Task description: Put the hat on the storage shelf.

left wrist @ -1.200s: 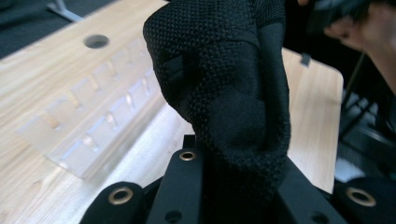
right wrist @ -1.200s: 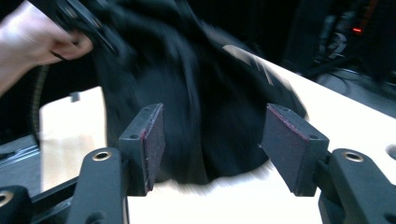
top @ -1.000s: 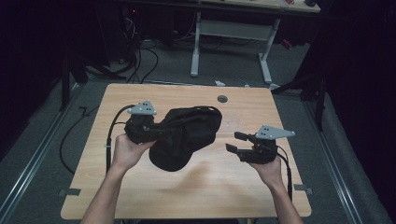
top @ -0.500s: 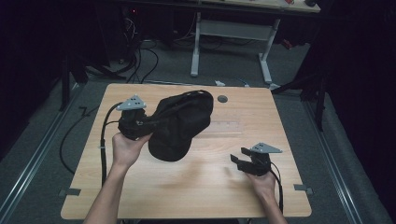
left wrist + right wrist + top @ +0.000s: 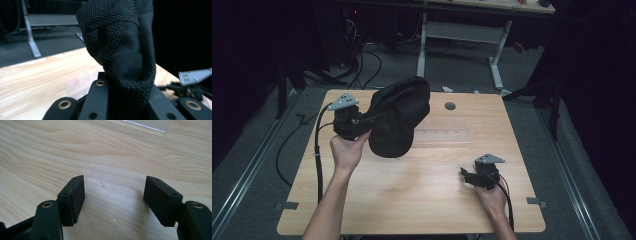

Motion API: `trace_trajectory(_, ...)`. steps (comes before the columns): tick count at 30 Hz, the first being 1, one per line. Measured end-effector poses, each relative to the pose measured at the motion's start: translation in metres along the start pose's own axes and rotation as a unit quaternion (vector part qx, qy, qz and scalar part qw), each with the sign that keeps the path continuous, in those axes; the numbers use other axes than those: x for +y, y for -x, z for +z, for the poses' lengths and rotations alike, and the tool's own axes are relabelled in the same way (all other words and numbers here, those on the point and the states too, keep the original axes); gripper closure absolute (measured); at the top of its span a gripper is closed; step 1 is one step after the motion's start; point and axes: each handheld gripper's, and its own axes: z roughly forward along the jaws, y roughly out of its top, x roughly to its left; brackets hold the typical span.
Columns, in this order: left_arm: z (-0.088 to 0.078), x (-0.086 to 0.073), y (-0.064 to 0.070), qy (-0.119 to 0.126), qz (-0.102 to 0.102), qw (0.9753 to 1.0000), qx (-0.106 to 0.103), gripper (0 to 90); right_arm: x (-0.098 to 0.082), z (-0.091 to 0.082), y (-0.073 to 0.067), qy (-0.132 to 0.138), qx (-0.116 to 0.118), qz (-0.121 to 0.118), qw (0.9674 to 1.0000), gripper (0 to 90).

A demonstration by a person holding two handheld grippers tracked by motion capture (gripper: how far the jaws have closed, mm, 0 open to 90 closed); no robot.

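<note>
A black cloth cap [image 5: 399,120] hangs over the left half of the wooden table [image 5: 412,200]. My left gripper [image 5: 361,122] is shut on its edge and holds it up off the wood. In the left gripper view the woven fabric [image 5: 120,47] rises from between the shut jaws of that gripper [image 5: 125,86]. My right gripper [image 5: 465,175] sits low at the table's front right, well apart from the cap. Its jaws have just been opening. In the right gripper view they [image 5: 113,195] stand wide with only bare wood between them.
A clear plastic strip [image 5: 442,136] lies flat mid-table, right of the cap, and its edge [image 5: 147,123] shows ahead of the right jaws. A round cable hole [image 5: 450,106] sits near the far edge. A white desk frame [image 5: 462,35] stands beyond the table.
The left hand has lifted the cap and drawn it toward the far left. The right hand has dropped to the table's front right, and its jaws have spread slightly.
</note>
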Motion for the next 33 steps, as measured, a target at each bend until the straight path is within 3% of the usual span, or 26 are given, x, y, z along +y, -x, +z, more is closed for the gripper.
trace_trajectory(9,0.016,0.011,-0.007,0.040,0.005,0.9987,0.032,85.4,0.000,0.000,-0.001,-0.002,0.004,0.003,1.0000,33.6)
trace_trajectory(18,0.030,0.009,-0.017,0.062,0.014,0.9959,0.063,85.4,0.000,0.000,-0.001,-0.002,0.004,0.002,1.0000,33.1)
trace_trajectory(33,0.046,0.002,-0.027,0.078,0.030,0.9921,0.094,85.4,-0.001,-0.001,-0.002,-0.002,0.004,0.005,1.0000,32.9)
